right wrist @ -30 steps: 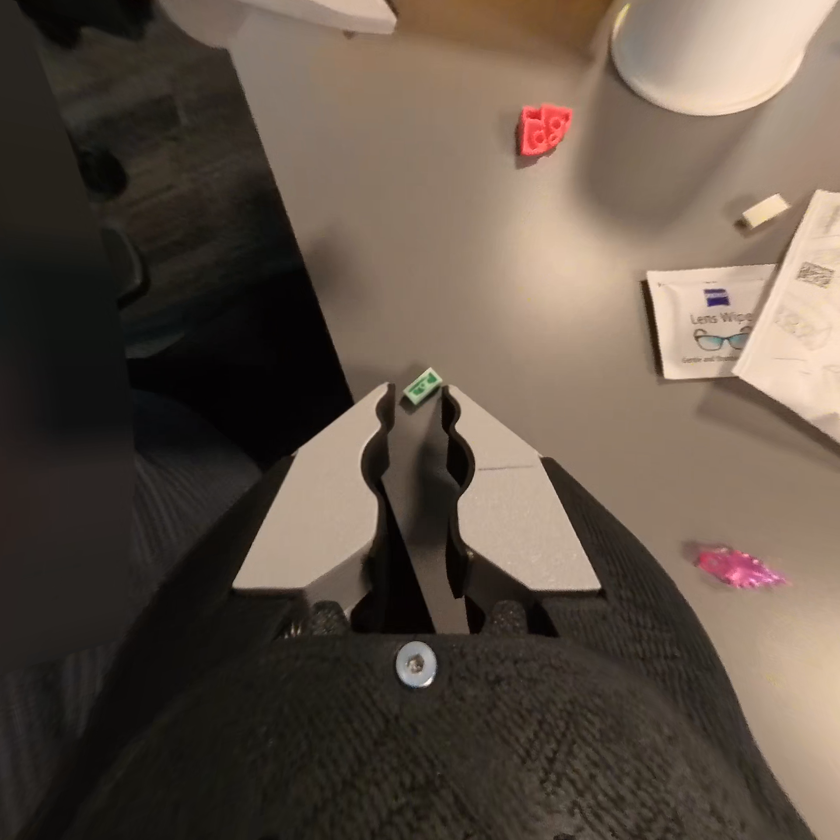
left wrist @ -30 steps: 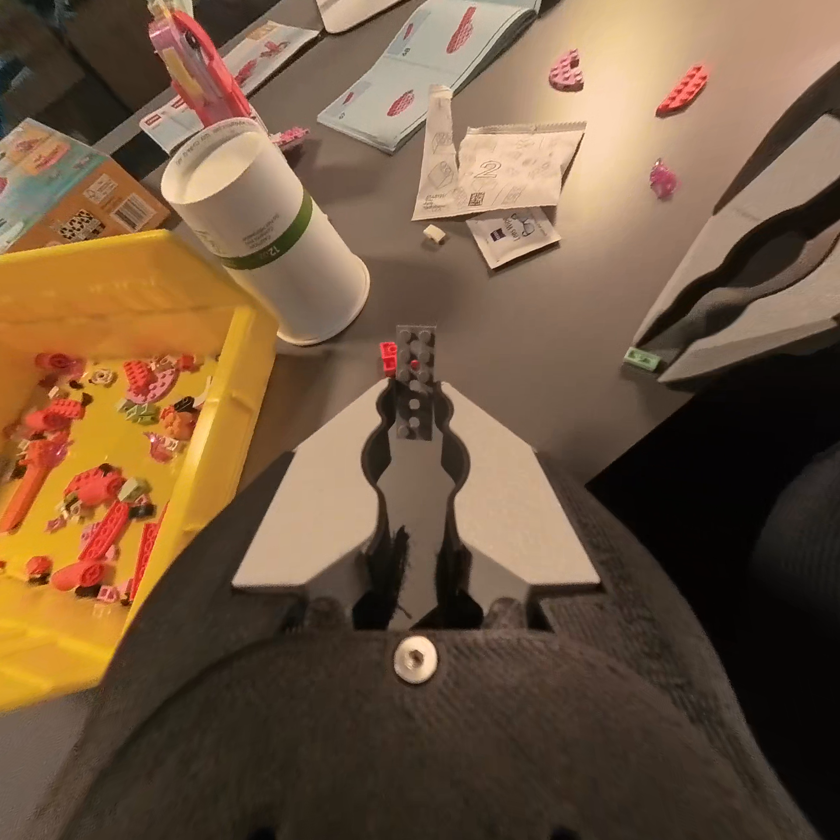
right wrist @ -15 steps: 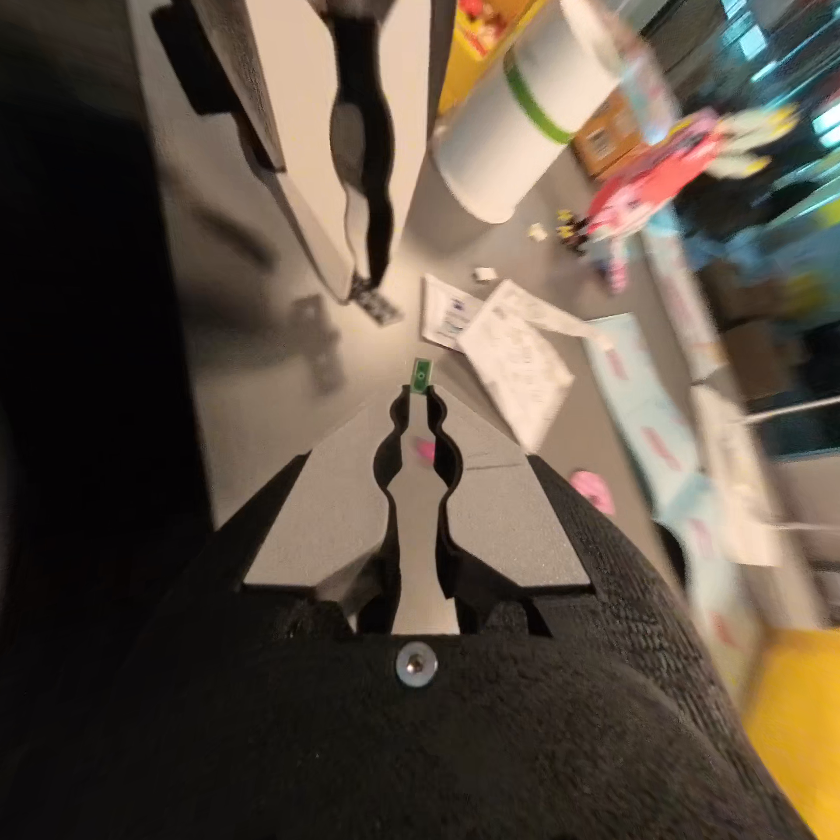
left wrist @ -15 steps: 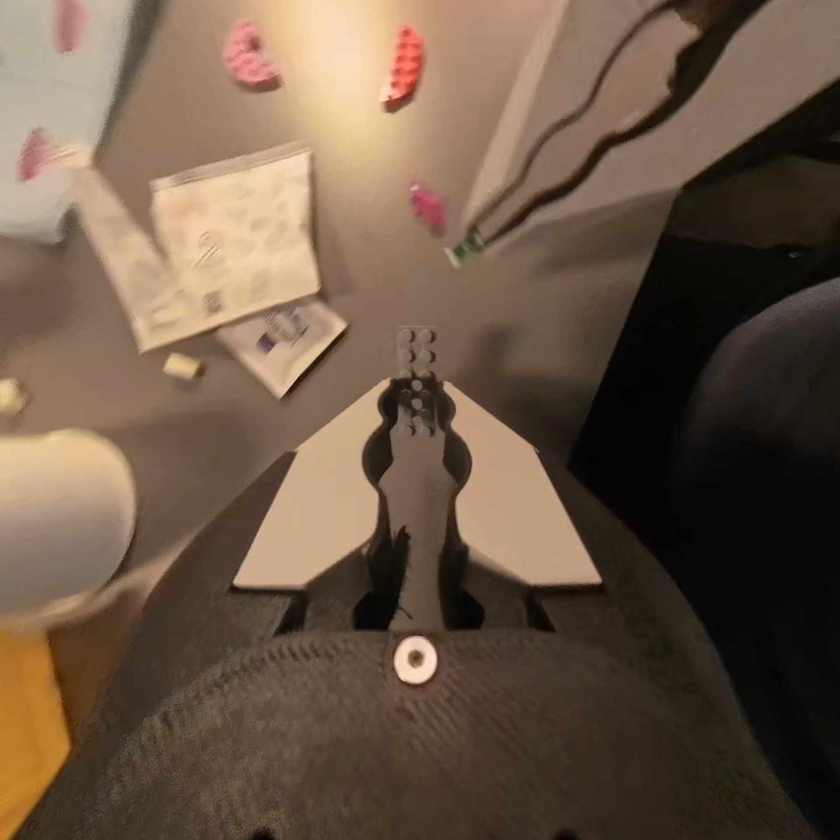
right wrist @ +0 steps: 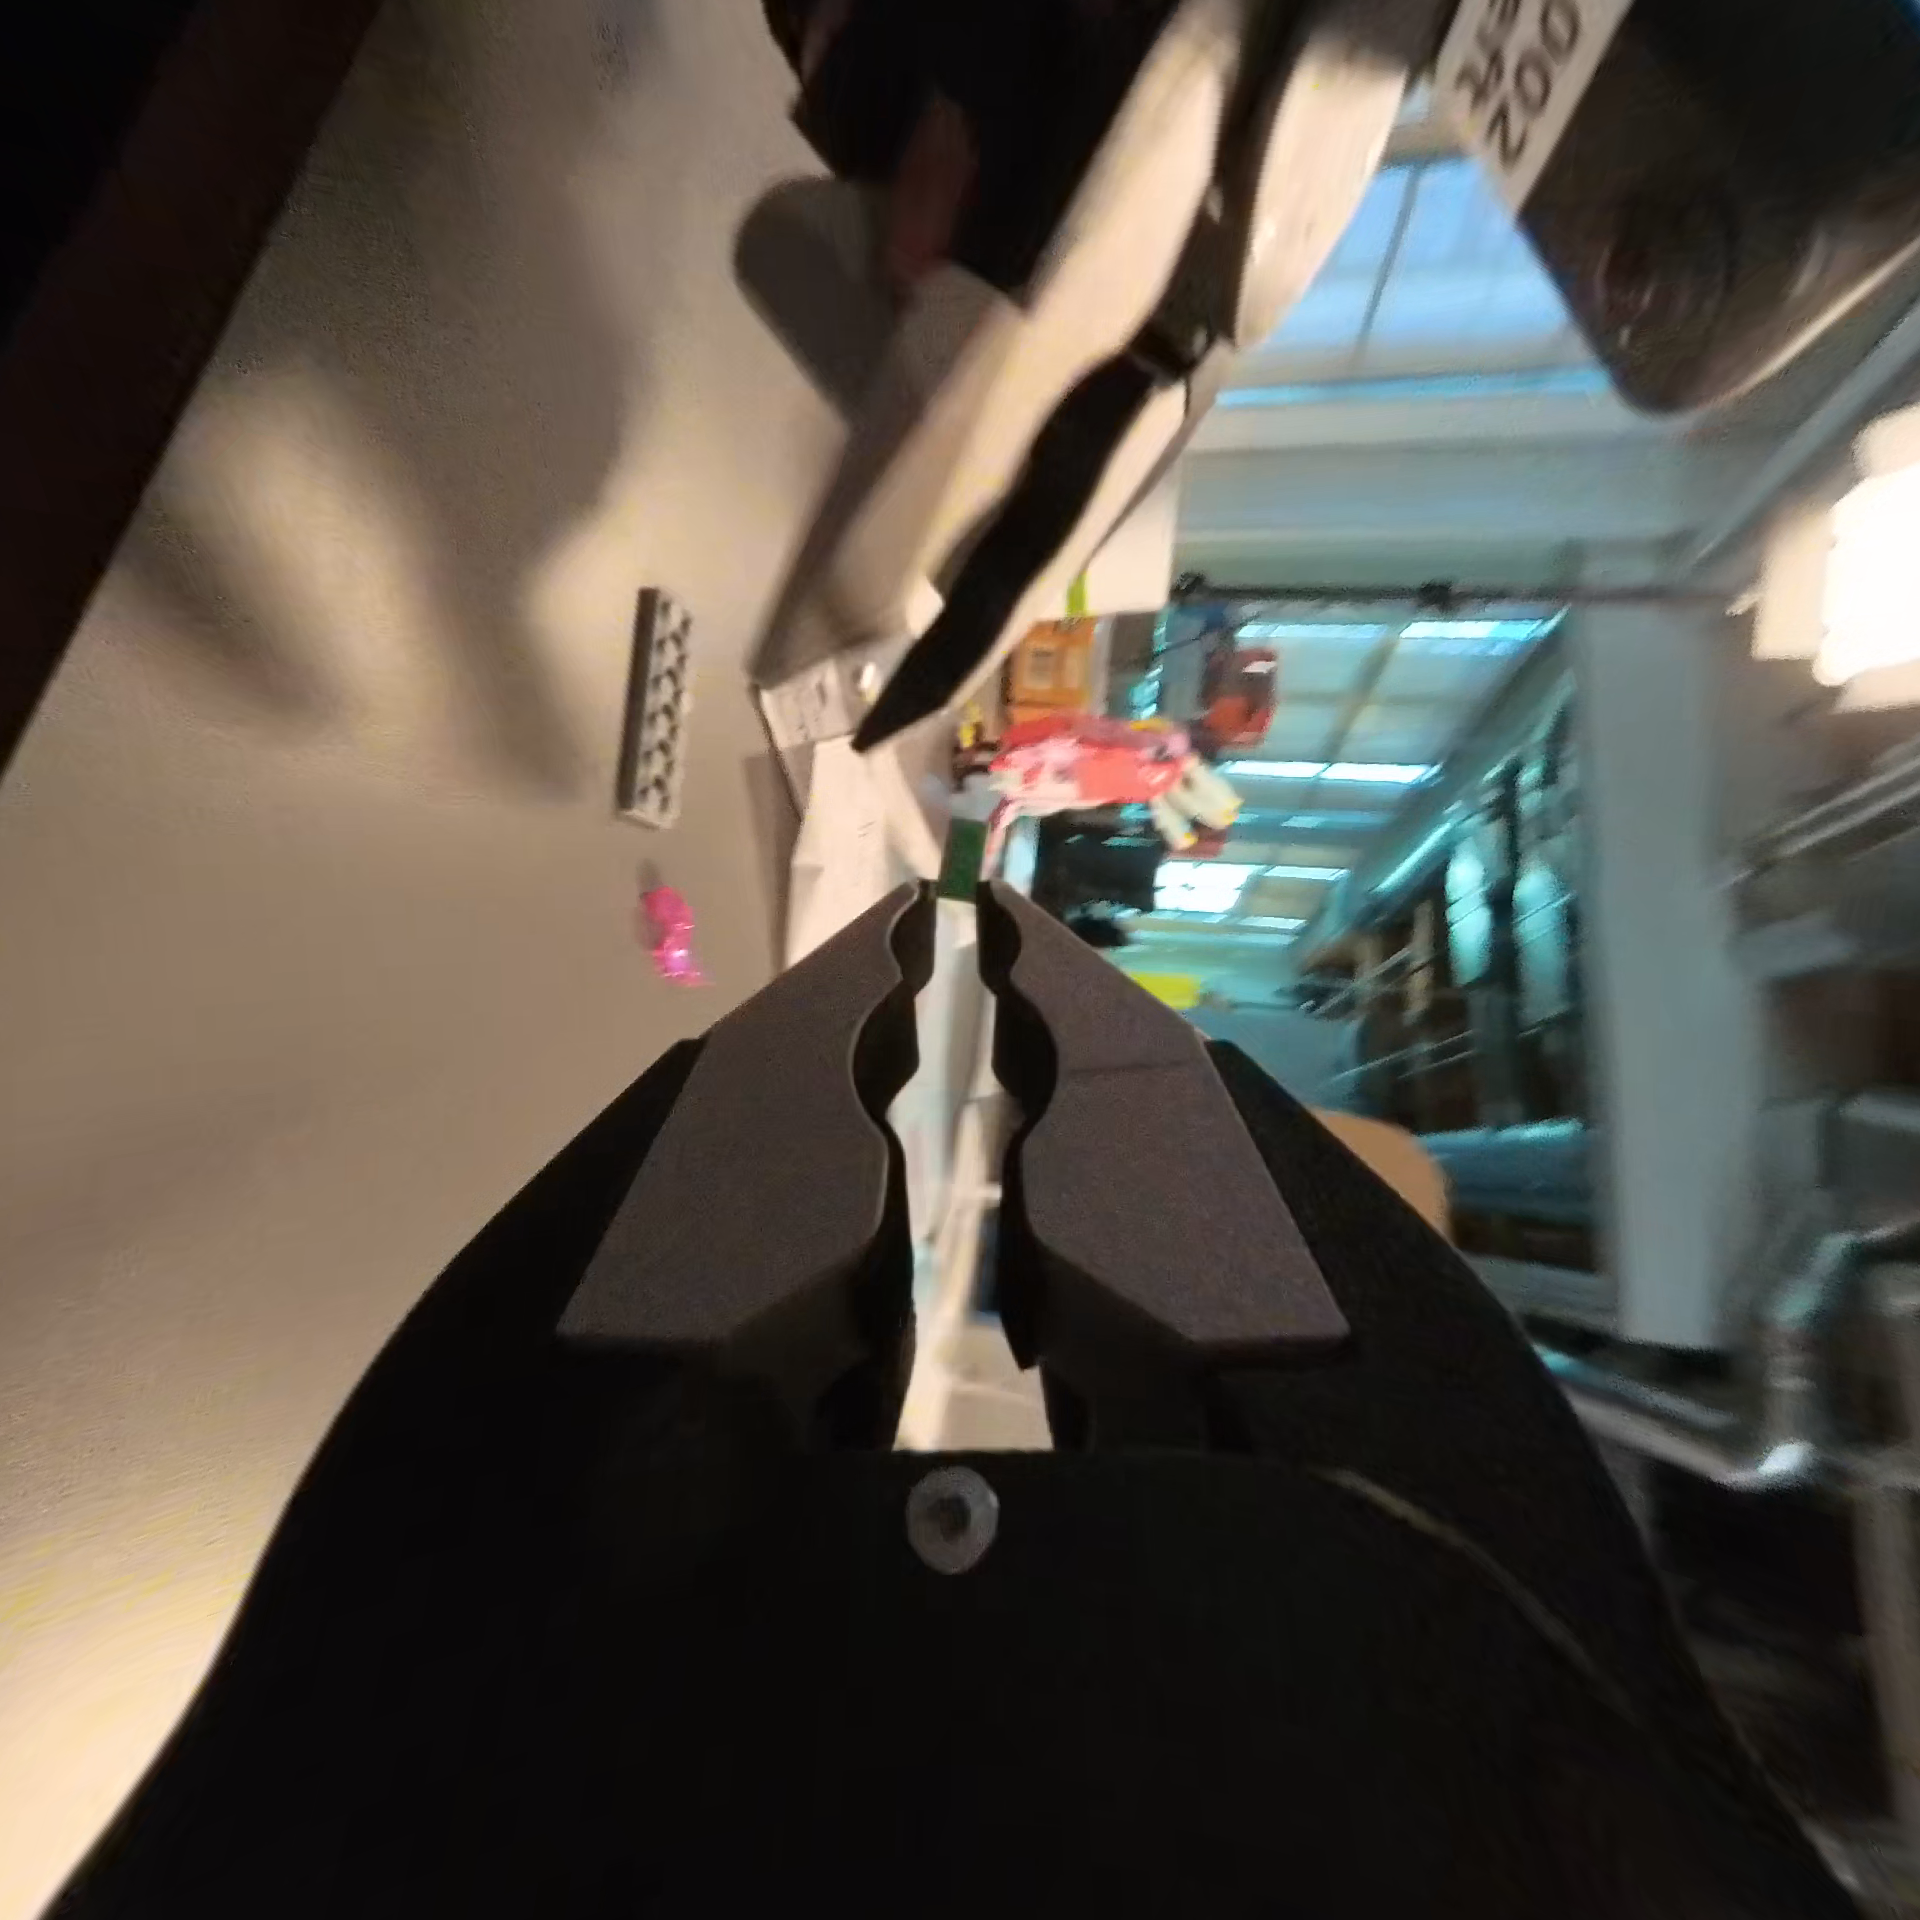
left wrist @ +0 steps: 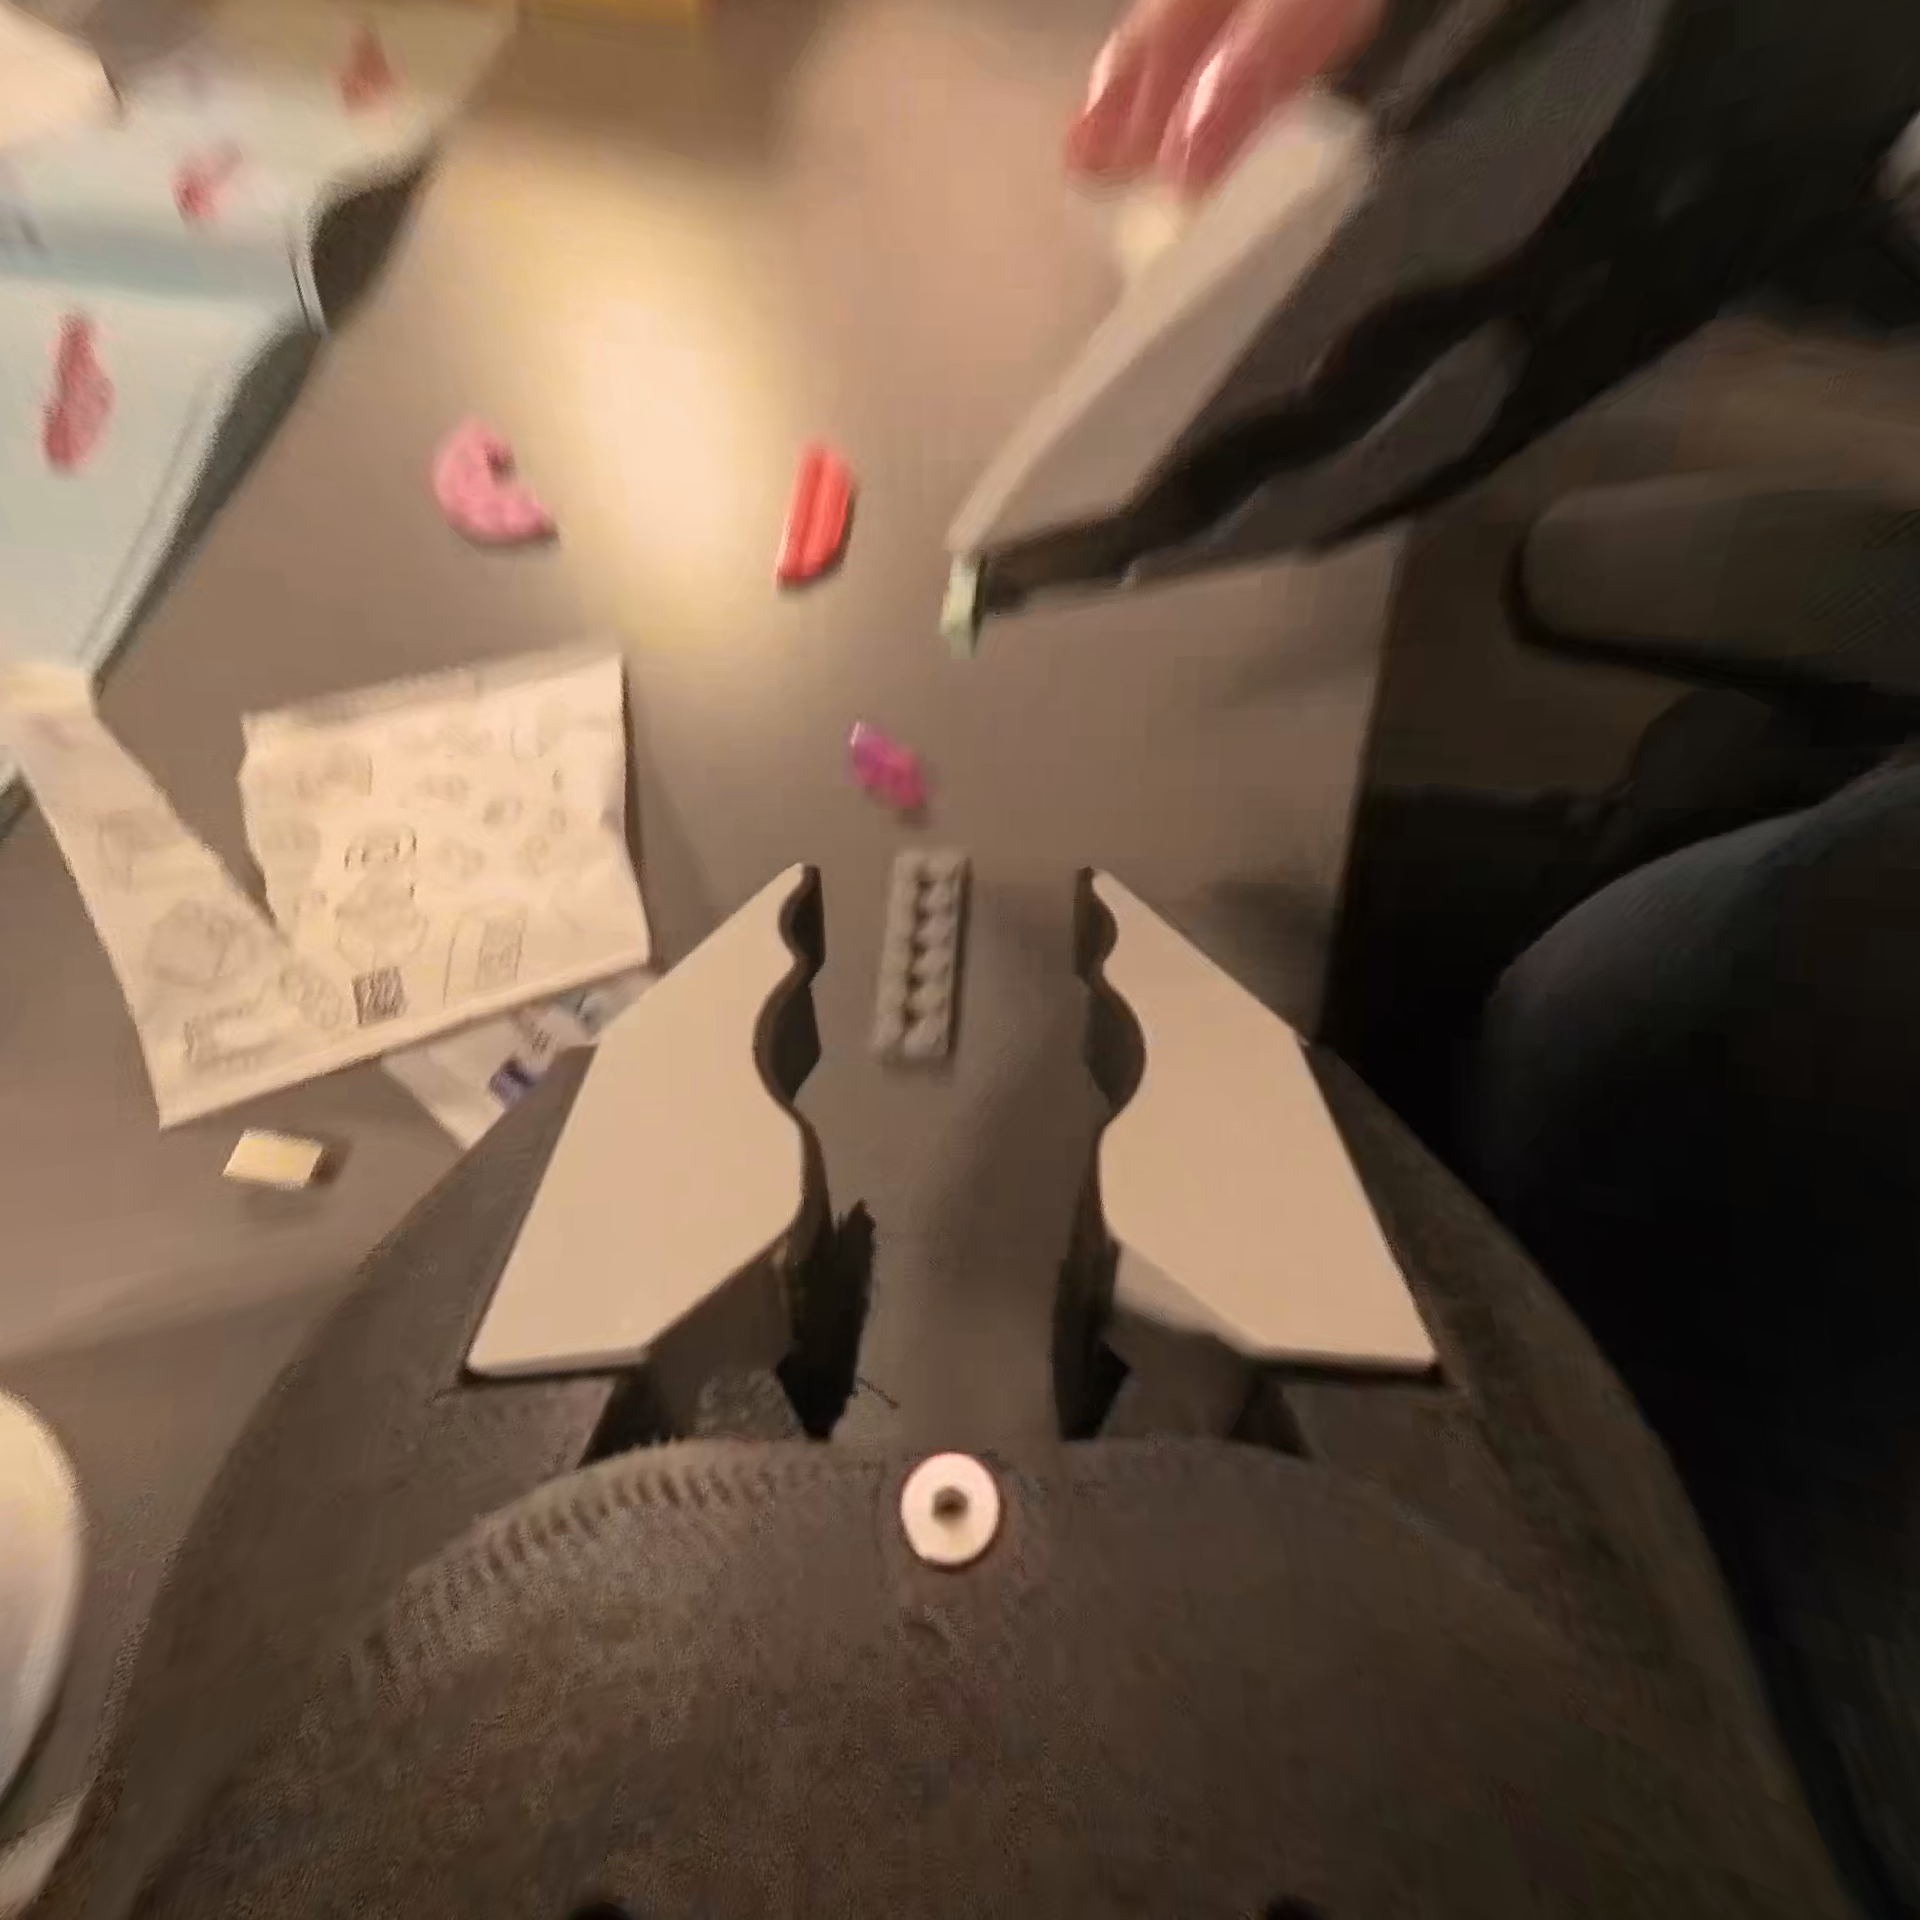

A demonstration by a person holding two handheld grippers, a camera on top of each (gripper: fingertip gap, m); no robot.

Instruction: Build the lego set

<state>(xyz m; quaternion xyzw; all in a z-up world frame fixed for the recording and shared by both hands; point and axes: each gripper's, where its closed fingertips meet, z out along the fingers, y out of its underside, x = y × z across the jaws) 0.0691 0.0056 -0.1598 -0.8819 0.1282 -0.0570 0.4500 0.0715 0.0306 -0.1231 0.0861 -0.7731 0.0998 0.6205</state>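
My left gripper (left wrist: 943, 883) is open. A long grey studded plate (left wrist: 923, 956) lies on the table between its spread fingers, touching neither pad. The plate also shows in the right wrist view (right wrist: 657, 722), flat on the table. My right gripper (right wrist: 951, 888) is shut on a small green piece (right wrist: 961, 860) that sticks out past its fingertips. In the left wrist view the right gripper (left wrist: 977, 582) hangs above the table at the upper right, with the green piece (left wrist: 961, 613) at its tip. The left gripper (right wrist: 883, 717) shows above the plate in the right wrist view.
On the table lie a pink translucent piece (left wrist: 885, 767), a red plate (left wrist: 816, 511), a pink curved piece (left wrist: 483, 497), paper bags (left wrist: 416, 862), a small cream piece (left wrist: 272, 1156) and an instruction booklet (left wrist: 135, 343). The table edge (left wrist: 1351, 831) is at the right. A red and pink model (right wrist: 1091, 774) stands far off. About 5 centimetres separates my left fingertips from my right.
My left gripper opened and let go of the grey plate, which now lies on the table. My right gripper shut on the green piece, lifted it and swung round.
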